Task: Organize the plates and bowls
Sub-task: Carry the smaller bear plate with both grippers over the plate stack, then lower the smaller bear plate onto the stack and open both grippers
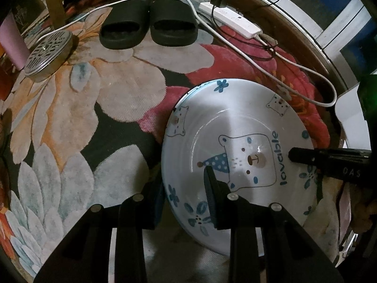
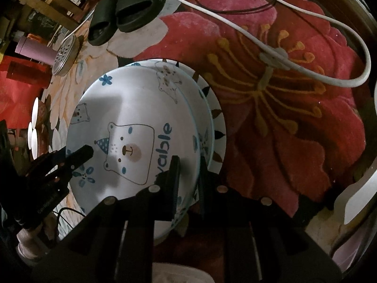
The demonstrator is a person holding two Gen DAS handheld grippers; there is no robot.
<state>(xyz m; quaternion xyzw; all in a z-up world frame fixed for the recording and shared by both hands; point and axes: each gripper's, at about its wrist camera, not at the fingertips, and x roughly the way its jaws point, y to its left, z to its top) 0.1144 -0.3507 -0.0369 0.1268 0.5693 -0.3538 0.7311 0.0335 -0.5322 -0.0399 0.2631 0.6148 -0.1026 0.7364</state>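
Observation:
A white bear-print plate (image 1: pixel 238 141) marked "lovable" is held above the floral rug. My left gripper (image 1: pixel 186 202) is shut on its near-left rim, one finger inside the plate and one outside. My right gripper (image 2: pixel 188 179) is shut on the opposite rim; its finger (image 1: pixel 306 156) shows in the left wrist view. In the right wrist view the bear plate (image 2: pixel 132 108) sits over another plate (image 2: pixel 218 127) with a dark leaf-pattern rim, and the left gripper's fingers (image 2: pixel 80 155) reach in from the left.
A pair of black slippers (image 1: pixel 150 26), a white power strip (image 1: pixel 233 18) with cables (image 1: pixel 278 82), a round metal strainer (image 1: pixel 47 54) and a pink cup (image 1: pixel 14 44) lie on the floral rug (image 1: pixel 94 108). A white object (image 2: pixel 358 195) is at the right.

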